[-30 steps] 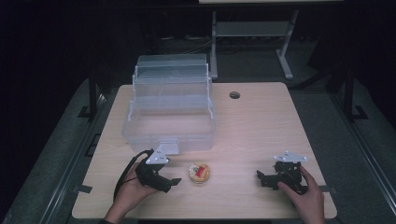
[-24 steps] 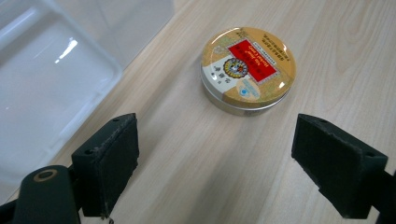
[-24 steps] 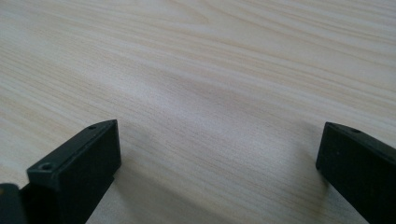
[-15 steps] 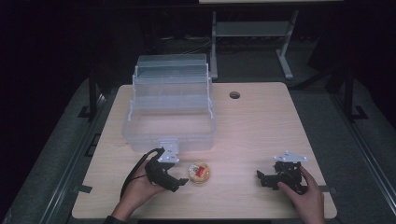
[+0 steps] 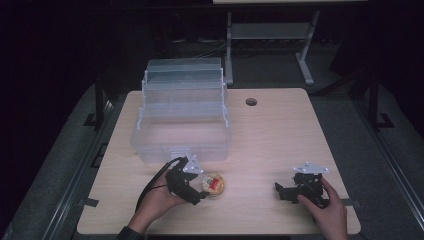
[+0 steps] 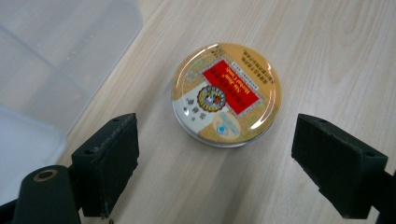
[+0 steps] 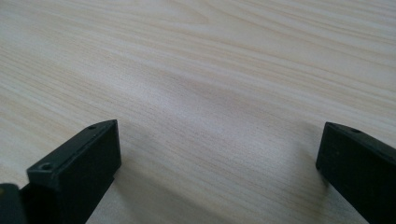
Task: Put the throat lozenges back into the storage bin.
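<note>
A small round tin (image 5: 214, 184) (image 6: 226, 93) with a gold lid and a red label lies flat on the wooden table, just in front of the clear plastic box (image 5: 181, 135). My left gripper (image 5: 196, 192) (image 6: 229, 168) is open and hovers close over the tin, one jaw on each side and not touching it. Over at the table's front right, my right gripper (image 5: 281, 191) (image 7: 217, 168) rests open above bare wood, with nothing between its jaws.
The clear box stands open with tiered trays (image 5: 184, 80) raised at its back, and its corner (image 6: 51, 70) lies just left of the tin. A round cable hole (image 5: 251, 102) sits at the table's far edge. A metal stand (image 5: 270, 35) is behind the table.
My left gripper has moved right and forward toward the tin, so its jaws now flank it. The right gripper has stayed where it was.
</note>
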The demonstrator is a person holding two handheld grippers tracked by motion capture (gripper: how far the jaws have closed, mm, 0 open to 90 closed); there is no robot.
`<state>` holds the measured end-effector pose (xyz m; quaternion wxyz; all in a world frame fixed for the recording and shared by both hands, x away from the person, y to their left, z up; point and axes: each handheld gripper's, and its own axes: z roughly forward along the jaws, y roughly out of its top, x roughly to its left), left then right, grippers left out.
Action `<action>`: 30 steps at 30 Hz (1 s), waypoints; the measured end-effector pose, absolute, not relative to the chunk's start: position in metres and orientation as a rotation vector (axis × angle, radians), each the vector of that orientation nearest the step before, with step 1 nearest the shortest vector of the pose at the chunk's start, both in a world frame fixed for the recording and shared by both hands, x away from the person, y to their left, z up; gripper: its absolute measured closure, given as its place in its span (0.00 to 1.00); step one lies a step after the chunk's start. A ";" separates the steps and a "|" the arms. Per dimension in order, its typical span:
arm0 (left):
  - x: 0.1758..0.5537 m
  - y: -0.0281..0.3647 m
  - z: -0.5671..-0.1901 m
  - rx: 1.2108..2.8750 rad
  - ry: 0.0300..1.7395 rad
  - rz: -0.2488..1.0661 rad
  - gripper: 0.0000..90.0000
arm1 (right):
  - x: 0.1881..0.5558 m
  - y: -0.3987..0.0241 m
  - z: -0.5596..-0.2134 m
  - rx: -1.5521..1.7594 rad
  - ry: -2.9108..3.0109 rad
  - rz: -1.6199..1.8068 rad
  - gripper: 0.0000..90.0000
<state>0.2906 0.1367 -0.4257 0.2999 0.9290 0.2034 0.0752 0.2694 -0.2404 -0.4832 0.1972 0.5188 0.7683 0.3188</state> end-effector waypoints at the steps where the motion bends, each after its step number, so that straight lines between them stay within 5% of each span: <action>1: 0.291 0.135 -0.425 2.466 0.537 0.197 0.16 | 0.269 -0.240 -0.483 1.452 2.151 0.892 0.00; 30: 0.309 0.087 -0.429 2.596 0.421 0.183 0.16 | 0.269 -0.240 -0.483 1.453 2.151 0.893 0.00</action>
